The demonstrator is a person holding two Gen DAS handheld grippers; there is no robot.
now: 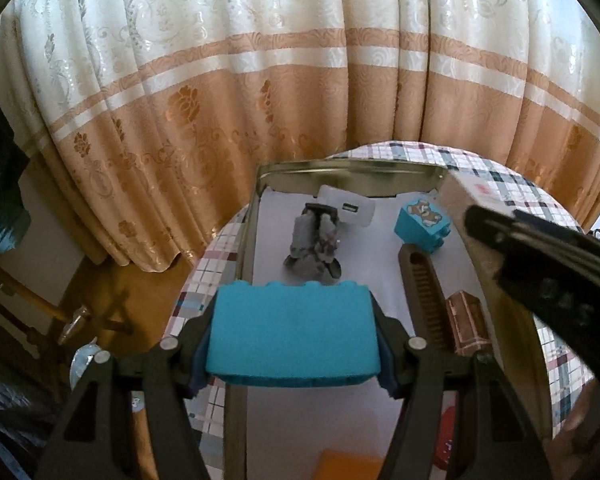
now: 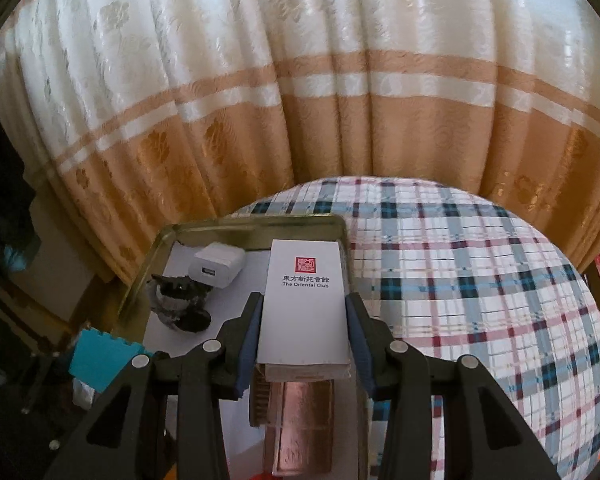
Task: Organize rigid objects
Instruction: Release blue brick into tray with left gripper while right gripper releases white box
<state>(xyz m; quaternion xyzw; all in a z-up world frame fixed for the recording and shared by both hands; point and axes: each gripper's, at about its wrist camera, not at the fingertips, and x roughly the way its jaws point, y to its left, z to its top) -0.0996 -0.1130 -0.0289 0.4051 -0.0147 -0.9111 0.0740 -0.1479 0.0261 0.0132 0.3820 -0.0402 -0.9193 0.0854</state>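
Note:
My left gripper (image 1: 294, 336) is shut on a large teal toy brick (image 1: 292, 332) and holds it above the near left part of a metal tin tray (image 1: 340, 168). In the tray lie a grey figurine (image 1: 314, 246), a white charger (image 1: 350, 208), a small teal bear block (image 1: 420, 226), a brown comb (image 1: 424, 296) and a copper box (image 1: 466, 318). My right gripper (image 2: 304, 320) is shut on a white "The Oriental Club" box (image 2: 304, 300), held over the tray's right side (image 2: 260, 232). The right gripper also shows in the left wrist view (image 1: 540, 264).
The tray sits on a round table with a plaid cloth (image 2: 480, 300). A cream and orange curtain (image 1: 260, 80) hangs close behind. An orange item (image 1: 348, 466) and a red item (image 1: 448, 440) lie at the near end. A wooden chair (image 1: 40, 300) stands at the left.

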